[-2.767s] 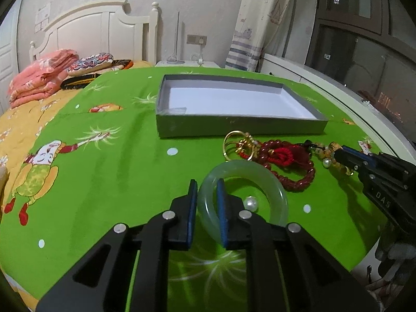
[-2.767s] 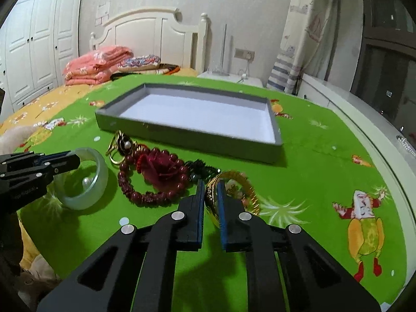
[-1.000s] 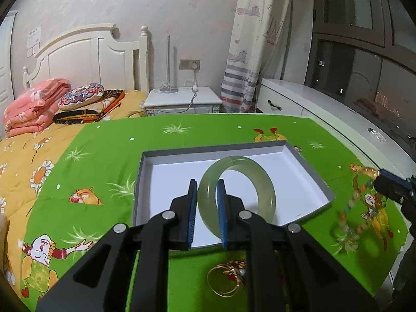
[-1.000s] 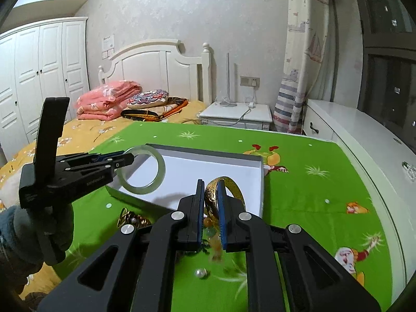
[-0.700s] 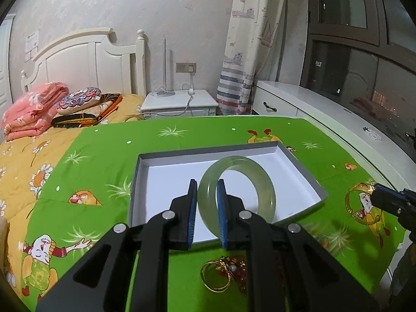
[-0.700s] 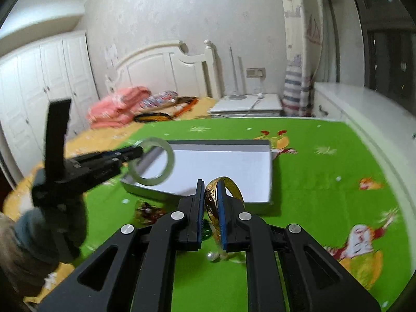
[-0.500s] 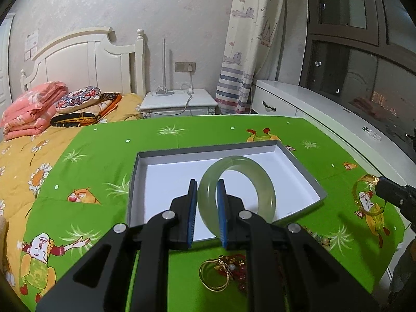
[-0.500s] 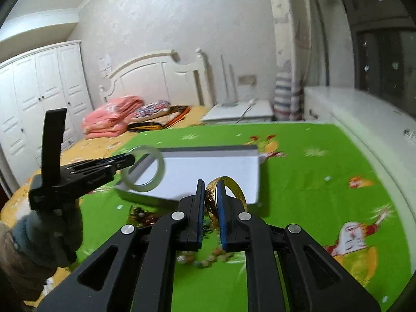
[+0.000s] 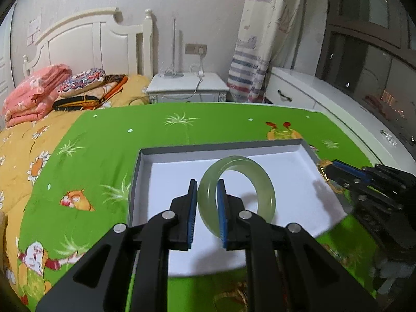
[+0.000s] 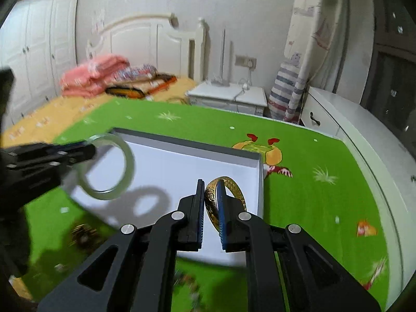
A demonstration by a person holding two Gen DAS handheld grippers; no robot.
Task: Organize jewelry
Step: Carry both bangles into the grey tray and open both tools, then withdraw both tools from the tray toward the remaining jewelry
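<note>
Both claws hovered over the grey box [image 9: 306,147]. The left claw [image 9: 206,202] pinched a jade bangle [image 9: 235,195], and the right claw [image 10: 211,202] pinched a gold bangle [image 10: 234,188]. Next, I judged: lower, then release inside.

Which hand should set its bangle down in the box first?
Left, probably. The left gripper holds the green bangle over the middle of the white box floor, with bare floor under it. The right gripper holds the gold bangle near the box's right wall.

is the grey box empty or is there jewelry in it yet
Empty. The grey box shows only bare white floor; the jade bangle and gold bangle hang above it, each clamped in a gripper.
</note>
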